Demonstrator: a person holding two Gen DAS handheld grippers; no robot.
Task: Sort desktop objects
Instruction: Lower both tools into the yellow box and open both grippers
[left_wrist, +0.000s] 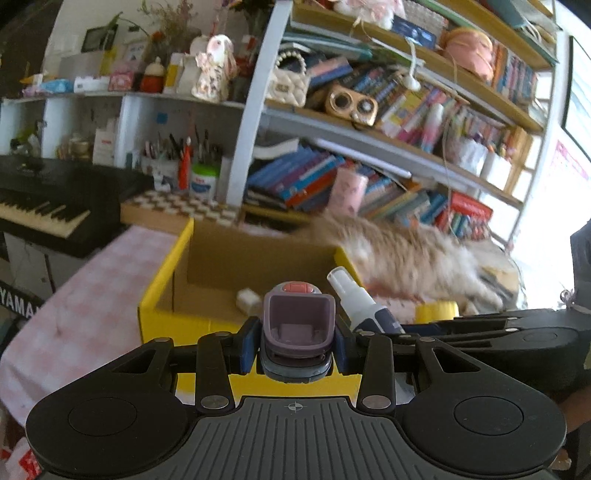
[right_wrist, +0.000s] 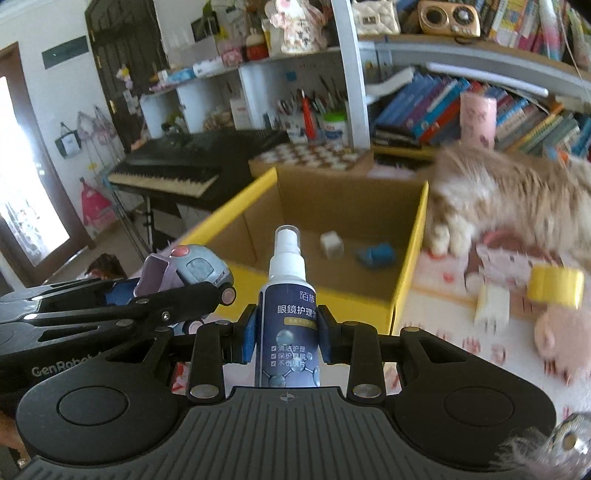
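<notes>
The left tool (left_wrist: 295, 347) pinches a toy truck (left_wrist: 297, 325); the right tool (right_wrist: 286, 332) pinches a spray bottle (right_wrist: 288, 314). Both hang at the near edge of the yellow box (right_wrist: 410, 266) in mid-frame. A white cube (right_wrist: 331, 243) and a blue roll (right_wrist: 376, 254) already lie inside, so sorting looks partly done. A yellow tape roll (right_wrist: 554, 286) at the right waits on the pink-patterned worktop (right_wrist: 443, 317), beside a blurred cat (right_wrist: 517, 184). Bookshelves (left_wrist: 406, 110) and a keyboard (right_wrist: 166, 177) fill the room behind.
</notes>
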